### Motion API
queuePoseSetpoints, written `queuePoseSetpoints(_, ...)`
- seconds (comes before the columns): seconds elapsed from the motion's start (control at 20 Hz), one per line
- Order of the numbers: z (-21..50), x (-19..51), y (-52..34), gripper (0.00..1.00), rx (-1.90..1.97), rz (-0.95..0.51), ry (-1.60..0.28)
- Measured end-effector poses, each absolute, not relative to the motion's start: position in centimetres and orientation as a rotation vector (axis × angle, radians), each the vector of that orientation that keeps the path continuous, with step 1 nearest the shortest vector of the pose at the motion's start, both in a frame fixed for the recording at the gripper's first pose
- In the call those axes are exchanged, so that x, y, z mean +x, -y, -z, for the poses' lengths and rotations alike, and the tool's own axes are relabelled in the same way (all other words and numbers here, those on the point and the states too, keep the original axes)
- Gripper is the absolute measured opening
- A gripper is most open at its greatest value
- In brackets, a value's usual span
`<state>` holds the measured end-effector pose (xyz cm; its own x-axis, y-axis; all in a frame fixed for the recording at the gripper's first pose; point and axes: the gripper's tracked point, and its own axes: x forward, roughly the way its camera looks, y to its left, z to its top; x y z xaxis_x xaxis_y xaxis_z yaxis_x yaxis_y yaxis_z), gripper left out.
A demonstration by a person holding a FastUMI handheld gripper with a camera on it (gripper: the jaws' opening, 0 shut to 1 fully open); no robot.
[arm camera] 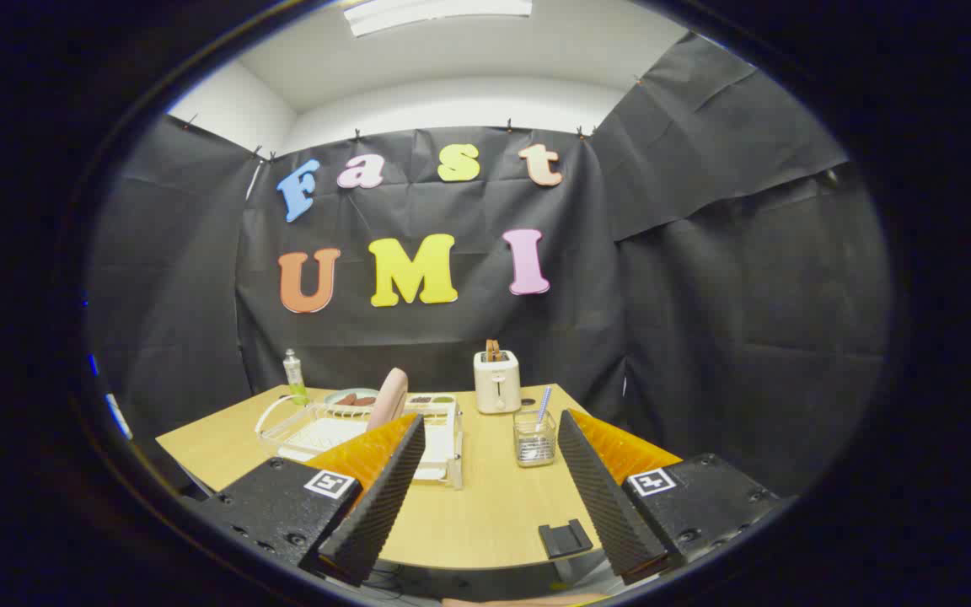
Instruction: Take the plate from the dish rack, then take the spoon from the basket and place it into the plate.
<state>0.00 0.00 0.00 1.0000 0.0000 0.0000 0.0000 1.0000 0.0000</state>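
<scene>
A pink plate [388,398] stands on edge in the white dish rack [342,430], which sits on the wooden table [485,514] beyond my left finger. A small clear basket [534,438] stands to the right of the rack, just ahead of my right finger, with a spoon's striped handle [544,405] sticking up out of it. My gripper [490,430] is open, held above the near part of the table, with nothing between its fingers and bare tabletop in the gap.
A white toaster [496,381] with toast in it stands at the table's far edge. A green bottle [294,377] and a plate of food [352,397] sit behind the rack. A small black holder [565,538] lies near the front edge.
</scene>
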Motion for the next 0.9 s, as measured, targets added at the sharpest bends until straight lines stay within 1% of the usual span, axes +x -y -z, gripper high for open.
queuePoseSetpoints(0.45,0.5,0.0,-0.8,1.00,-0.017,-0.025,-0.004)
queuePoseSetpoints(0.9,0.6,1.7,-1.6,1.00,-0.003,-0.030,-0.022)
